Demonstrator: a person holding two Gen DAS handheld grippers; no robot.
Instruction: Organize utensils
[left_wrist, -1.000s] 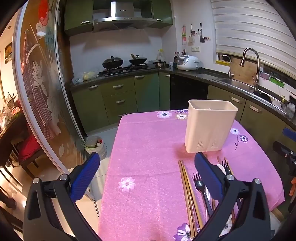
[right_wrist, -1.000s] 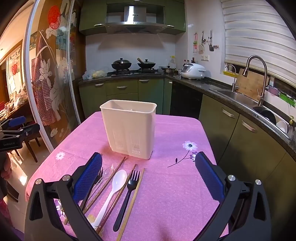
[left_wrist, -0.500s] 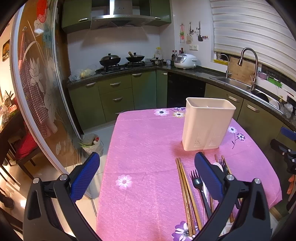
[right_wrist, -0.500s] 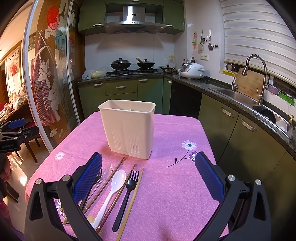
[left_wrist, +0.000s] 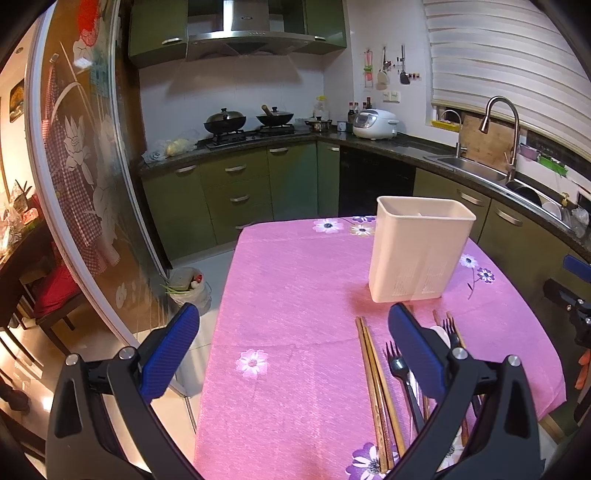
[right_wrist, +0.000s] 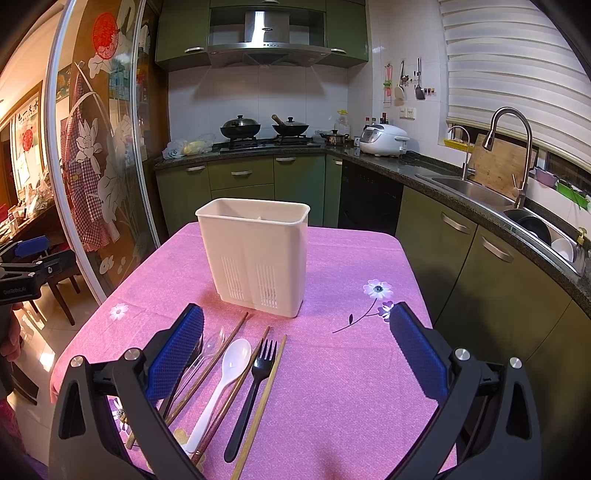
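A cream utensil holder (right_wrist: 255, 256) stands upright on the pink tablecloth (right_wrist: 332, 387); it also shows in the left wrist view (left_wrist: 419, 249). In front of it lie a white spoon (right_wrist: 221, 384), a black fork (right_wrist: 255, 387), a clear spoon (right_wrist: 212, 345) and several wooden chopsticks (right_wrist: 260, 410). The left wrist view shows chopsticks (left_wrist: 376, 391) and a black fork (left_wrist: 400, 376) partly hidden by my finger. My right gripper (right_wrist: 295, 354) is open and empty above the utensils. My left gripper (left_wrist: 291, 350) is open and empty over the table's left part.
The table's left edge (left_wrist: 218, 332) drops to the floor, where a bin (left_wrist: 188, 288) stands. Green cabinets, a stove with pans (right_wrist: 264, 129) and a sink (right_wrist: 476, 188) line the walls. A glass sliding door (right_wrist: 96, 166) is at the left.
The left gripper has drifted slightly back and left, so the holder sits a bit further right in its view. The right gripper has barely moved. Both stay open.
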